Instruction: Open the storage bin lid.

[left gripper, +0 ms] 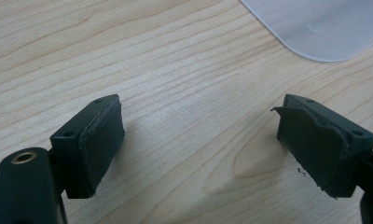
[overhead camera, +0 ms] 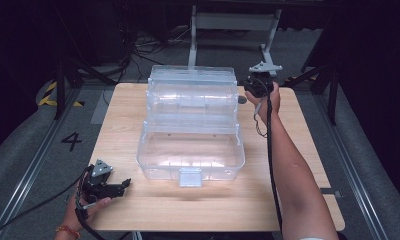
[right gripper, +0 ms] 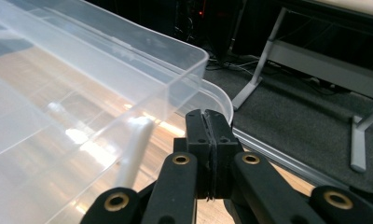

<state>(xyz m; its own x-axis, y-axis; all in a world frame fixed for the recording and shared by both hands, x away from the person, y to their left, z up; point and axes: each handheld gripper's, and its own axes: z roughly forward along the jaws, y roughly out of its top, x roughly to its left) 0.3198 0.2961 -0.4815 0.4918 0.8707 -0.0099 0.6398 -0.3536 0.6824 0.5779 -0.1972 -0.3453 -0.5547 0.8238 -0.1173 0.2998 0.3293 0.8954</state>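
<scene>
Your wooden table stands in a dark room, on grey floor with rails at either side and a metal frame beyond its far edge. In the middle of the table sits a clear plastic storage box, opened out in tiers, with a small latch tab at its near wall.

Your left gripper rests low at the table's near left corner, held in your left hand, well apart from the box and short of its near left corner. In the left gripper view its jaws stand spread wide over bare wood grain, with nothing between them; a rounded corner of the clear plastic shows ahead and to the right.

Your right gripper is at the far right of the box, your right hand wrapped round it with the arm reaching across the table's right side. In the right gripper view its jaws are pressed together, pad against pad, just beside the upper tier's rim. Whether they pinch any thin edge of the box, you cannot tell from here.
</scene>
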